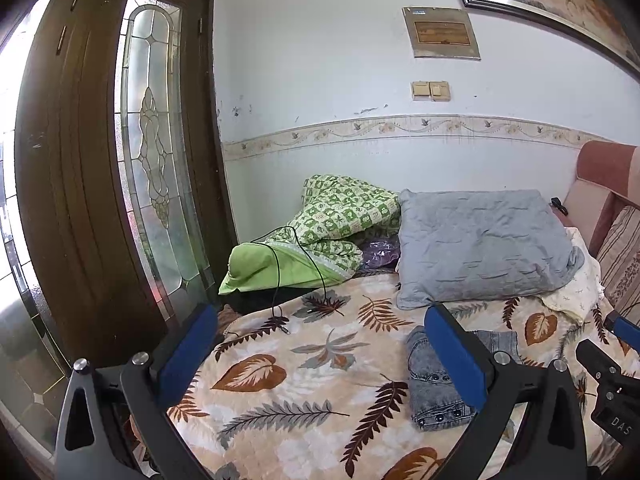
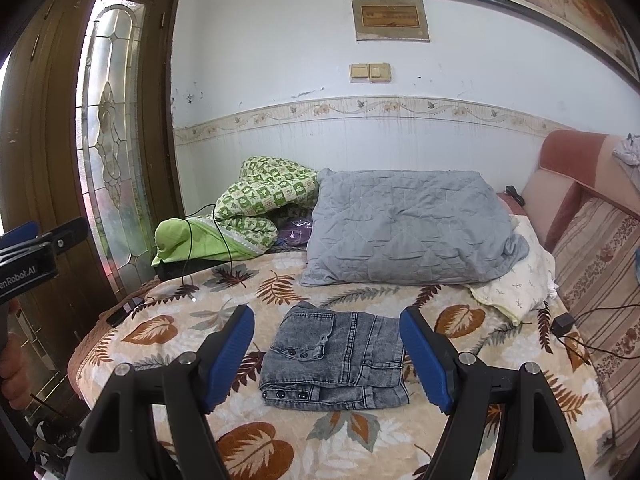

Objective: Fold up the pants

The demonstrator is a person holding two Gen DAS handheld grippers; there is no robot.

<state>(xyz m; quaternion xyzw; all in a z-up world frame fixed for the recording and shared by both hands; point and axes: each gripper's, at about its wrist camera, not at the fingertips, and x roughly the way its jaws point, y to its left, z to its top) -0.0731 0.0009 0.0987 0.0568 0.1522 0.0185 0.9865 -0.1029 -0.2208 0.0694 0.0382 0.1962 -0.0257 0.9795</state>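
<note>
The pants (image 2: 335, 360), grey denim, lie folded into a compact rectangle on the leaf-print blanket (image 2: 248, 432), straight ahead at twelve o'clock from my right gripper (image 2: 327, 354). Its jaws stand wide apart, holding nothing. My left gripper (image 1: 320, 344) is also spread wide and empty, the pants at its two o'clock. Beyond, a grey pillow (image 2: 404, 228) sits at twelve, a green quilt (image 2: 256, 200) at eleven.

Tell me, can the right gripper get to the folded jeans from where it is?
Probably yes. The right gripper is open, and the folded jeans lie flat on the leaf-print blanket straight ahead between its fingers, with nothing in between.
</note>
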